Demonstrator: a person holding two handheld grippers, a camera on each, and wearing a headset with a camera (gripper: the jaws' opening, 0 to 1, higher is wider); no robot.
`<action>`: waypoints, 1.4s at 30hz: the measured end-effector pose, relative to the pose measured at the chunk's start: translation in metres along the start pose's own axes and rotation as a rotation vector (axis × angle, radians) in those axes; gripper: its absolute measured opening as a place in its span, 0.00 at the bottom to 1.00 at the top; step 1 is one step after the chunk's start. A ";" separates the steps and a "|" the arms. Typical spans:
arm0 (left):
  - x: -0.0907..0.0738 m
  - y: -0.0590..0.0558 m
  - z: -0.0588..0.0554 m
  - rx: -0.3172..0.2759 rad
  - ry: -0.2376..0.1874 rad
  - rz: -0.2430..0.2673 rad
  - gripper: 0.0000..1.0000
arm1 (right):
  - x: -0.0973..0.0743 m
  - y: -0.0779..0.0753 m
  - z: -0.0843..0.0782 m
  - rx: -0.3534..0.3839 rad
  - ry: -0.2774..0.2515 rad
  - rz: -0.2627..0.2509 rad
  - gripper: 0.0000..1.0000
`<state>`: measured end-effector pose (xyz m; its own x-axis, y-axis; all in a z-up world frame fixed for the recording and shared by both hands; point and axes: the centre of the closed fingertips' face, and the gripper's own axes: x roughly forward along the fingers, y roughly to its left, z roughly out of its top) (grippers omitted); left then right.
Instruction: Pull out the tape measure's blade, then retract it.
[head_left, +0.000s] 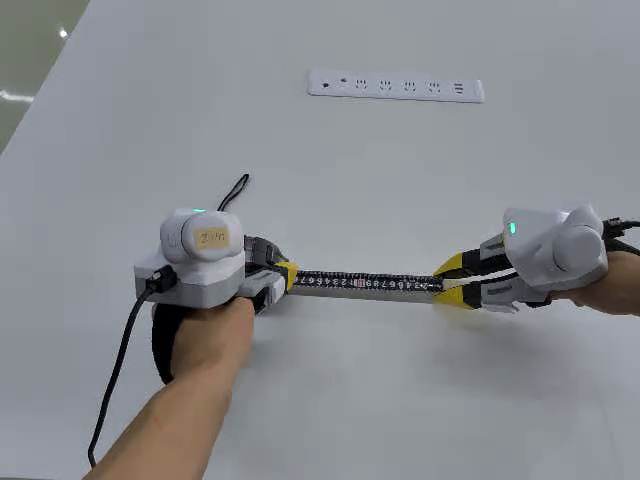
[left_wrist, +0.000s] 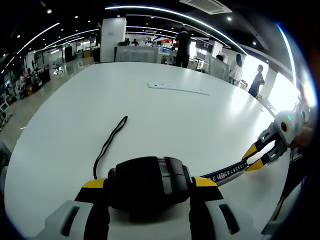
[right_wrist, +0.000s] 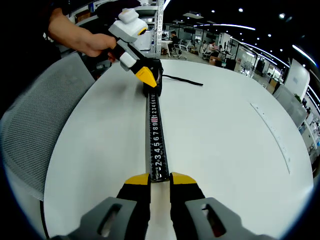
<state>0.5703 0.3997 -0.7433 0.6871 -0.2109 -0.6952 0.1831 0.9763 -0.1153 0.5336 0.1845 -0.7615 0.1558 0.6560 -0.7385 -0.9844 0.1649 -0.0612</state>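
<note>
1. Clamped around the tape measure case (left_wrist: 145, 185) with the left hand-held gripper (head_left: 272, 282), low on the desk (head_left: 400, 180).
2. Pinched together on the tip of the blade (right_wrist: 156, 135) with the right hand-held gripper (right_wrist: 160, 176); drawn out flat along the desk between the two.
3. Likely to whip back toward the case if let slip from the right jaws; could kink if twisted or lifted.
4. Might work the case loose if pulled off-line.
5. Nothing across the path: black strap (left_wrist: 110, 140) trailing beyond the case, power strip (head_left: 395, 86) well apart on the far side.
</note>
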 end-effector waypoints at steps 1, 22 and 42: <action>0.000 0.000 0.000 0.000 0.000 0.000 0.61 | 0.001 0.000 0.001 -0.001 -0.001 0.001 0.13; 0.001 0.001 0.000 -0.008 0.004 -0.006 0.61 | 0.015 0.001 0.018 0.010 -0.025 0.006 0.13; -0.001 0.000 0.000 -0.015 0.007 -0.012 0.62 | 0.038 0.002 0.039 0.009 -0.060 0.021 0.13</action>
<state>0.5692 0.3996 -0.7425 0.6803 -0.2222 -0.6984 0.1808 0.9744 -0.1338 0.5406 0.2388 -0.7633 0.1403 0.7019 -0.6983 -0.9867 0.1574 -0.0401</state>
